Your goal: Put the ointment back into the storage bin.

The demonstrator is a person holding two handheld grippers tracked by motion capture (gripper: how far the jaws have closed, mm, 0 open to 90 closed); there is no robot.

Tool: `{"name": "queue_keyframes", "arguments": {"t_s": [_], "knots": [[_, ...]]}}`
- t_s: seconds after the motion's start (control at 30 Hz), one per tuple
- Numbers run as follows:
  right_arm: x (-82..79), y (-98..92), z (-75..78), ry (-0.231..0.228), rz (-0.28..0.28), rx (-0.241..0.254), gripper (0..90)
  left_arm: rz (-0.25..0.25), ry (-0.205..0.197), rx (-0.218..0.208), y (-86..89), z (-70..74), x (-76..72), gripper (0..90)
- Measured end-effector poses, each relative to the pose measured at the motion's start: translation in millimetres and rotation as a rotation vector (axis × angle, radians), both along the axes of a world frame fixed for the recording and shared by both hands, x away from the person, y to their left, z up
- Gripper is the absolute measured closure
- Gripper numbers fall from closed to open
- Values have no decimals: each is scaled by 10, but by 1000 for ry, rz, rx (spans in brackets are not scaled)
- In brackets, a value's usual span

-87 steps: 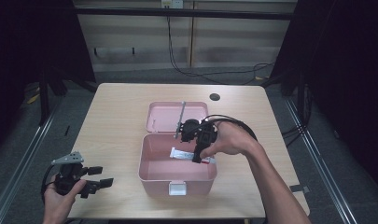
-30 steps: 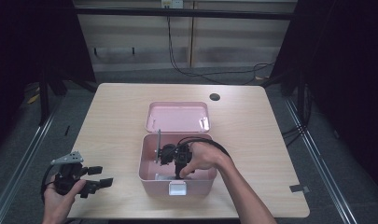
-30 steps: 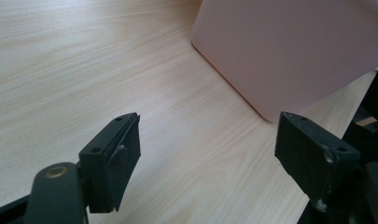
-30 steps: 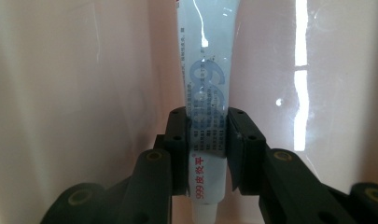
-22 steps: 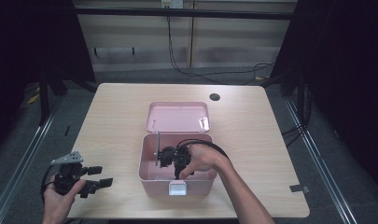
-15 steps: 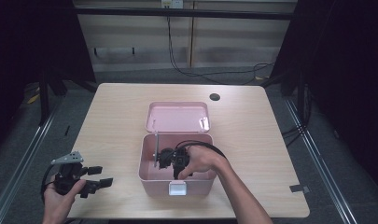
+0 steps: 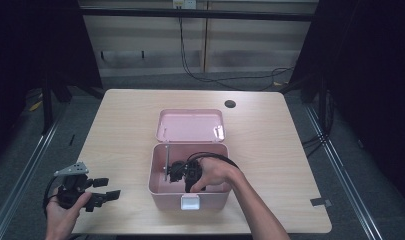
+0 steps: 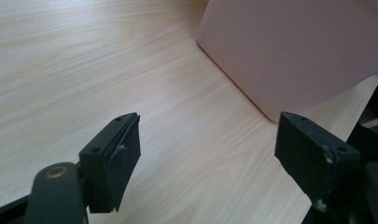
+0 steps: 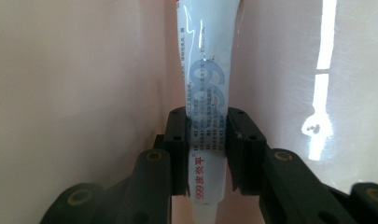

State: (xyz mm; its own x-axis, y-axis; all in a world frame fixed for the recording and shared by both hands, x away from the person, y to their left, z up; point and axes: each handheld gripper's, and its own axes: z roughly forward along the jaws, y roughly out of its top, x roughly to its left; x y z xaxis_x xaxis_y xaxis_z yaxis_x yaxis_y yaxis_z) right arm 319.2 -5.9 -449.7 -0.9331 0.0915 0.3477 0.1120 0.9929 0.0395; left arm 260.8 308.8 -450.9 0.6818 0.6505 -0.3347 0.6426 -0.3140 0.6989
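left gripper (image 7: 102, 196) sits near the table's (image 7: 115, 125) front left corner, held in the person's left hand (image 7: 65, 212), with its jaws spread wide and nothing between them. in the left gripper view the two black pads (image 8: 119, 161) stand well apart over bare wood, and a pink wall of the box (image 8: 289, 51) shows just beyond them, not touching. moving right, the pink box (image 7: 157, 182) sits near the middle of the table towards the front edge, lid (image 7: 190, 125) flipped open and lying back flat on the side away from the person, white latch (image 7: 190, 202) on the front wall. the right gripper (image 7: 176, 172) is down inside the box towards its left wall, right hand (image 7: 215, 172) wrapped around it, cable looping over the hand. in the right gripper view its jaws are clamped narrow on a white tube (image 9: 206, 93) with blue print and red lettering, gripping it low down near one end, and the rest of the tube runs away from the camera along the pink inner wall. so the tube is inside the box, held in the claw; can't tell if it's touching the box floor or wall. further right, a small dark round hole (image 7: 230, 104) sits in the tabletop near the back edge, and a bit of grey tape (image 7: 320, 202) lies by the front right corner.
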Motion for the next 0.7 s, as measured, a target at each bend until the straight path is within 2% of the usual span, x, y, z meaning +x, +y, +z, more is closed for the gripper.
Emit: {"name": "queue_keyframes", "arguments": {"t_s": [0.07, 0.23, 0.37, 0.5, 0.67, 0.7], "knots": [[0, -2, -14, -10, 6, 1, 718, 0, -1, -1, -1, 1, -1, 223], [0, -1, -28, 4, 10, -11, 718, 0, 1, -1, 0, 0, 1, 223], [0, 1, -43, 6, 5, 0, 717, 1, 2, -1, -1, 0, 2, 224], [3, 10, -41, 1, 10, -18, 714, 1, 1, -1, 0, 0, 1, 223], [-3, 8, -43, 4, 5, -3, 713, 0, 2, -2, 1, 0, 2, 223], [0, 13, -20, -2, 8, -20, 713, -1, 2, -1, 1, 0, 3, 223]]}}
